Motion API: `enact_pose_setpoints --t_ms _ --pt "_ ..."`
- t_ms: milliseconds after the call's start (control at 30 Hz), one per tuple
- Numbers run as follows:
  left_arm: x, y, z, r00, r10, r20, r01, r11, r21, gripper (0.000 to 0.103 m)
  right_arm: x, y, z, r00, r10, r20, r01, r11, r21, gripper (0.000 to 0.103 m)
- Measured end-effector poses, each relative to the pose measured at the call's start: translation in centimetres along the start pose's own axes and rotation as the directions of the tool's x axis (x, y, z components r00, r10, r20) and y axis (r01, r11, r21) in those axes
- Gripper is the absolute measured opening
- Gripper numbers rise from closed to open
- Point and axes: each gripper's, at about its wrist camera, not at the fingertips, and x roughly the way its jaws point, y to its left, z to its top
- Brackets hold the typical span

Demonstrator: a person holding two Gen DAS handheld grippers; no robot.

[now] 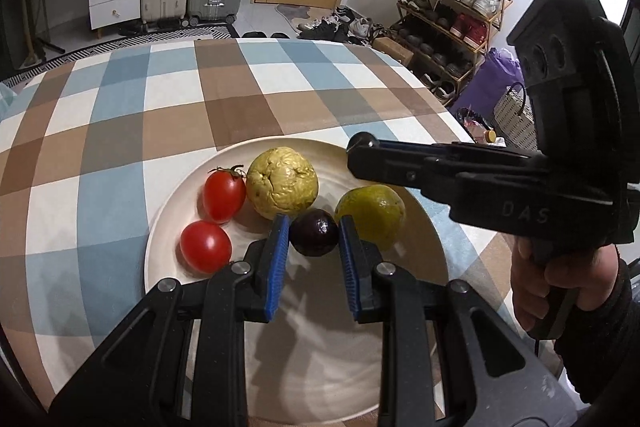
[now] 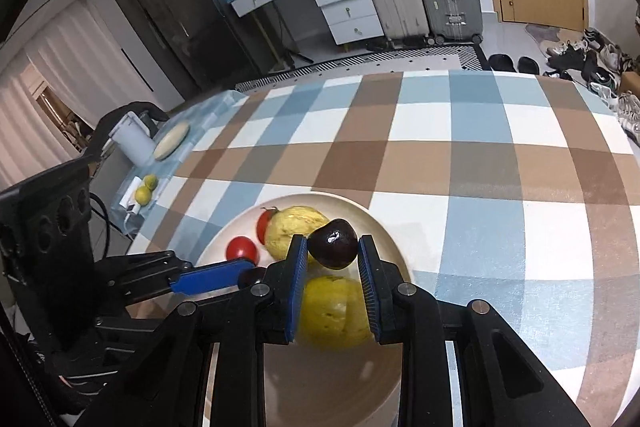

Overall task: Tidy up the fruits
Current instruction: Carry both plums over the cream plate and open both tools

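A cream plate [image 1: 168, 227] on the checked tablecloth holds two red tomatoes [image 1: 224, 195], a bumpy yellow guava [image 1: 282, 183] and a green-yellow citrus [image 1: 374, 215]. My left gripper [image 1: 314, 225] hangs just over the plate's middle, shut on a small dark plum [image 1: 313, 233] at its blue pad tips. My right gripper [image 2: 333, 243] is shut on a second dark plum [image 2: 334, 245], above the citrus [image 2: 334, 311] and guava [image 2: 288, 227]. In the left wrist view the right gripper [image 1: 362, 143] reaches in from the right over the plate's far rim.
A hand [image 1: 560, 279] holds the right gripper's handle. Off the table's left edge lie a white jar [image 2: 134, 141], a flat pale disc [image 2: 172, 141] and two small limes [image 2: 146, 189]. Checked cloth [image 2: 460, 163] stretches beyond the plate. Suitcases and a shoe rack stand behind.
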Motion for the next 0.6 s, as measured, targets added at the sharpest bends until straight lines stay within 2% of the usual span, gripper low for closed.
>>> enact_pose_setpoints --t_ms 333,400,433,467,600 --pt "0.3 -0.3 0.3 1.000 -0.003 -0.005 0.003 1.000 0.011 0.022 1.4 -0.2 0.2 1.000 -0.006 -0.025 0.006 1.000 0.020 0.028" --pt "0.1 -0.3 0.3 1.000 0.005 -0.003 -0.005 1.000 0.011 0.023 1.4 -0.1 0.3 1.000 -0.012 -0.016 0.012 1.000 0.015 0.037" --pt "-0.1 -0.4 0.3 1.000 0.004 0.002 -0.004 1.000 0.014 0.023 1.1 0.1 0.3 1.000 -0.009 -0.006 0.009 1.000 0.013 0.046" --pt "-0.4 -0.5 0.2 1.000 0.003 0.008 -0.003 1.000 0.016 0.023 0.8 0.1 0.3 1.000 -0.002 0.003 0.002 1.000 0.012 0.051" --pt "-2.1 -0.7 0.0 1.000 0.020 0.023 -0.020 1.000 0.010 0.024 -1.3 0.9 0.2 0.998 0.010 0.055 -0.011 1.000 0.008 0.051"
